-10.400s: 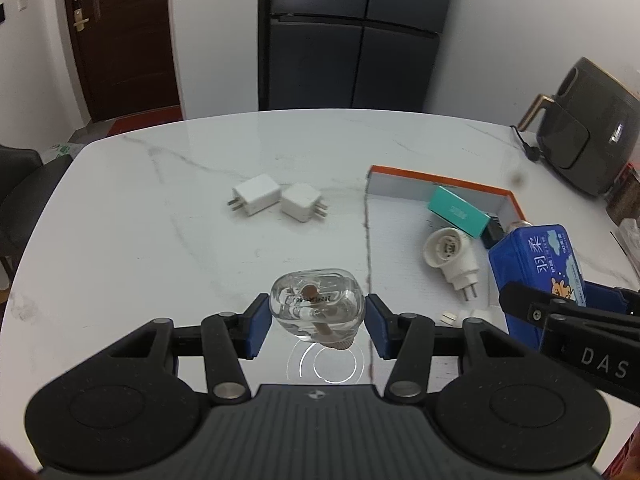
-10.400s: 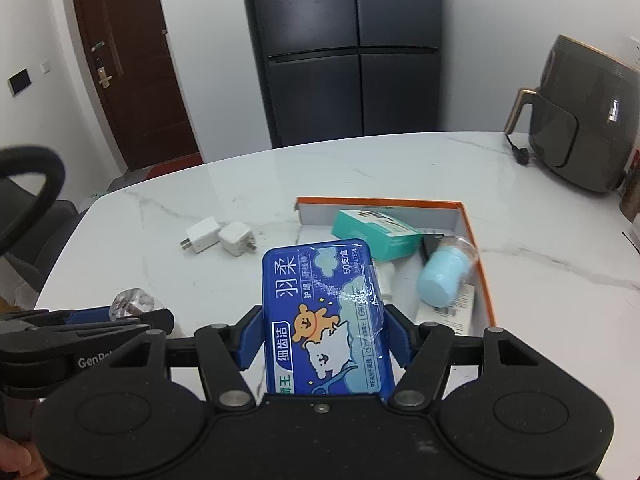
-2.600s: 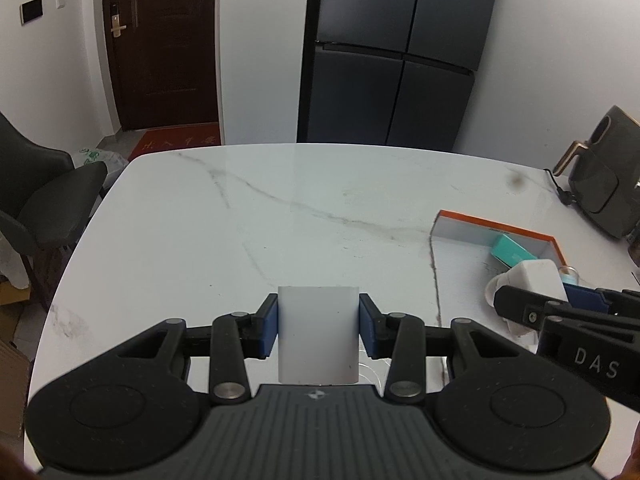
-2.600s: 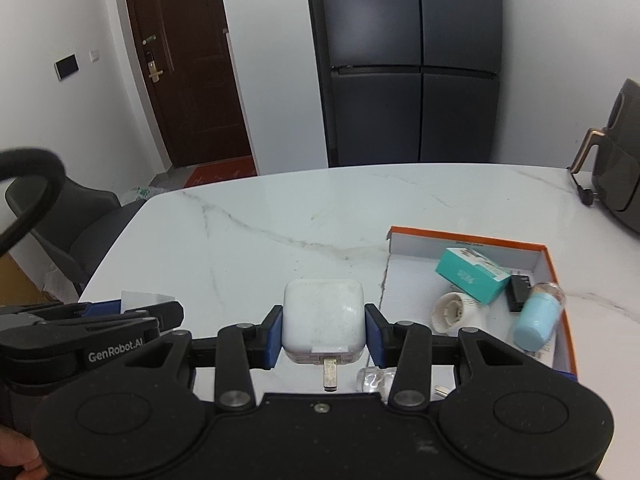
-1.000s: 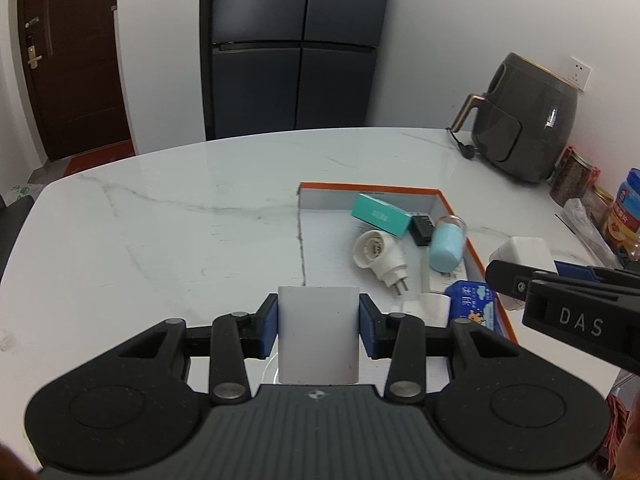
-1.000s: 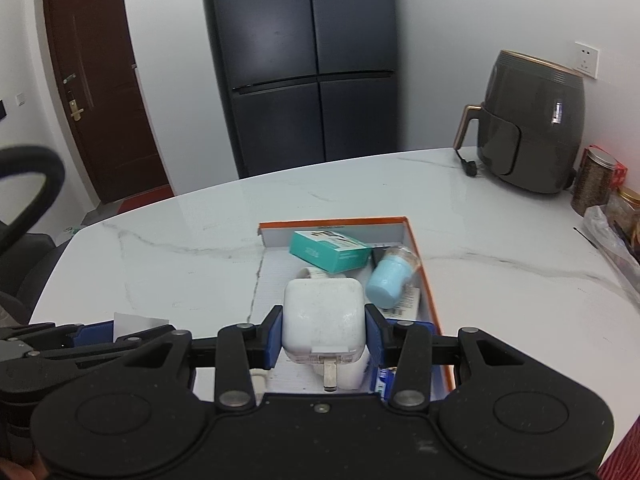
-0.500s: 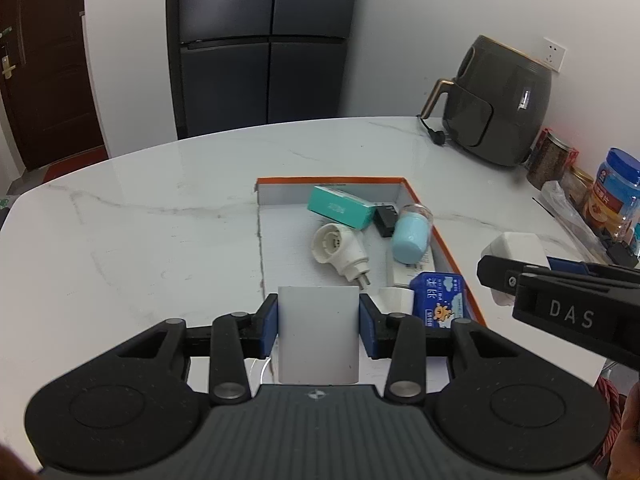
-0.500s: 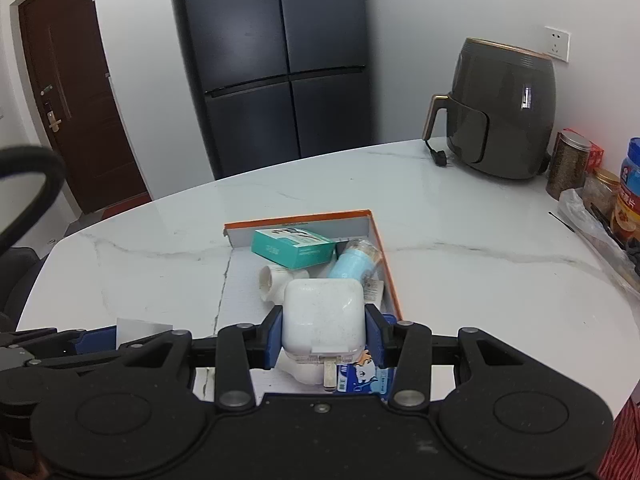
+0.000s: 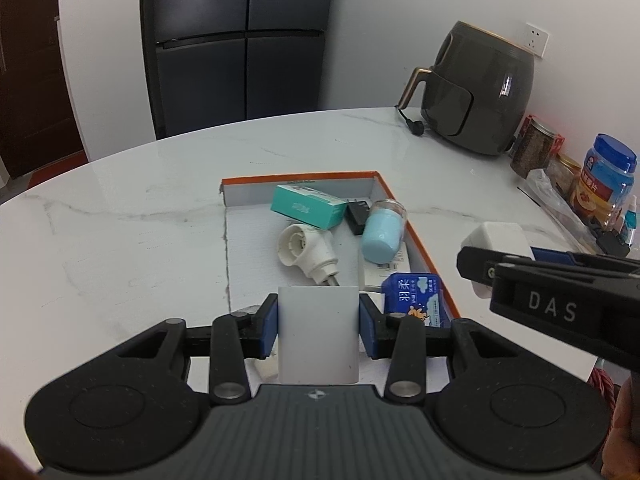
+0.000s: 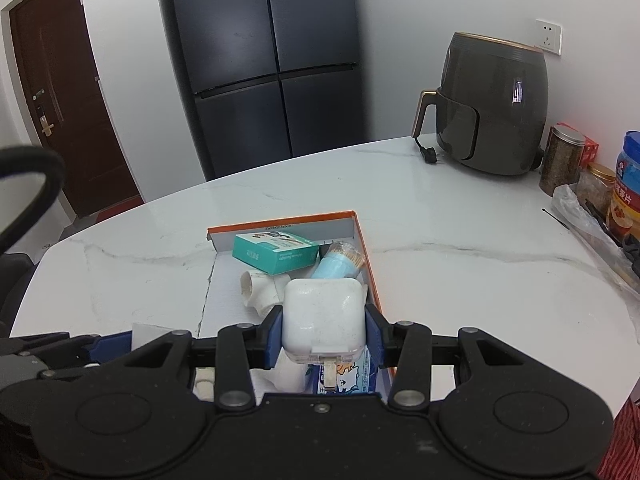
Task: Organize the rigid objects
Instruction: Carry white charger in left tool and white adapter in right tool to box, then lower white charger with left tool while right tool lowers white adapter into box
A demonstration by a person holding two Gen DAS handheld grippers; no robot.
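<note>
My left gripper [image 9: 319, 326] is shut on a flat white charger block [image 9: 318, 334], held over the near end of the orange-rimmed box [image 9: 416, 236]. My right gripper [image 10: 324, 334] is shut on a rounded white charger [image 10: 324, 320] with its metal prong pointing back at me, above the box's [image 10: 366, 248] near right part. In the left wrist view the right gripper [image 9: 480, 268] shows at the right with its charger [image 9: 498, 240]. The box holds a teal carton [image 9: 306, 206], a white plug adapter [image 9: 308, 252], a pale blue bottle [image 9: 382, 232], a small black block [image 9: 356, 216] and a blue floss case [image 9: 416, 298].
A grey air fryer [image 9: 480, 92] stands at the back right of the white marble table [image 9: 120, 240]. Jars and a plastic bag [image 9: 576, 184] crowd the right edge. A dark fridge [image 10: 264, 64] and a brown door [image 10: 52, 96] lie behind. A person's hand [image 9: 624, 432] shows at the lower right.
Both grippers have swung to the right with their chargers still held; the box has shifted left and nearer in both views, and the jars at the right have come into sight.
</note>
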